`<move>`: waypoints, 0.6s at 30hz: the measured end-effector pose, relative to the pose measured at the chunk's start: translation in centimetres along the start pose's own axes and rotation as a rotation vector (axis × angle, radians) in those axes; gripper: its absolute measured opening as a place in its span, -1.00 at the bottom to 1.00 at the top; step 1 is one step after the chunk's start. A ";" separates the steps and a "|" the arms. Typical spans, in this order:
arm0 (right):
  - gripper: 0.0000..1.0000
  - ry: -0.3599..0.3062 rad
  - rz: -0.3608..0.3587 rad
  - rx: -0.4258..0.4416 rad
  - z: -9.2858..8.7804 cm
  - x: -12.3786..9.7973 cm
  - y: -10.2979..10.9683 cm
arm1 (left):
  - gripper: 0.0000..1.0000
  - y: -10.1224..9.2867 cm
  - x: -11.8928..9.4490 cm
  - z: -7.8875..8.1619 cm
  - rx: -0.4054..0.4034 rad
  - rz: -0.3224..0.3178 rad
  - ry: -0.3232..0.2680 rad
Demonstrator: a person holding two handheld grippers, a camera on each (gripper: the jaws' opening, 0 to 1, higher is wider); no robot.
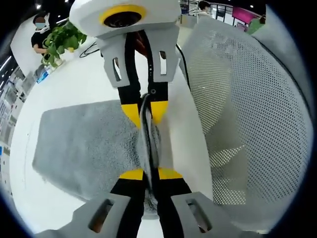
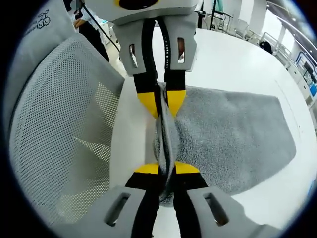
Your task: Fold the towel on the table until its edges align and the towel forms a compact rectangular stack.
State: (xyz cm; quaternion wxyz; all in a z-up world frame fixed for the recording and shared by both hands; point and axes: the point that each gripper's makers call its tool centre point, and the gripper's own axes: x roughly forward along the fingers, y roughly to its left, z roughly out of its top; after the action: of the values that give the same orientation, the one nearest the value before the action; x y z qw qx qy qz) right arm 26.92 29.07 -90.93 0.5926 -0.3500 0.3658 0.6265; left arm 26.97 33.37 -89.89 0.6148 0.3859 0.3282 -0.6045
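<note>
On the white table [image 1: 74,84] lay the grey towel [image 1: 79,144], its long axis running away from the near edge that both tongs pinched. Facing each other along that edge, the left gripper [image 1: 150,174] and the right gripper [image 2: 166,168] each had their yellow-tipped jaws closed narrow on the cloth, lifting it into a ridge. Beside the table stood a mesh chair [image 1: 247,114].

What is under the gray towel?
The white table is under the gray towel. The left gripper and right gripper both pinch the same towel edge, lifting it a little. Whether anything else lies beneath the towel is hidden.
</note>
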 end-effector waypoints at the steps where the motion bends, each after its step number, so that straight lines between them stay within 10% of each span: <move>1: -0.88 0.000 0.002 0.000 0.0 0.0 0.1 | -0.86 -0.1 0.0 0.0 0.000 -0.002 -0.001; 18: -0.87 -0.001 0.092 -0.003 -0.7 -0.1 5.0 | -0.86 -5.2 -0.2 1.1 -0.023 -0.098 -0.040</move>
State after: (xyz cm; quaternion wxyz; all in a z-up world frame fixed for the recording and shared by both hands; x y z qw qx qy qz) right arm 21.93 28.32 -90.98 0.5627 -0.3333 0.3801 0.6540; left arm 21.67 32.71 -89.61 0.5953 0.3500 0.3412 -0.6378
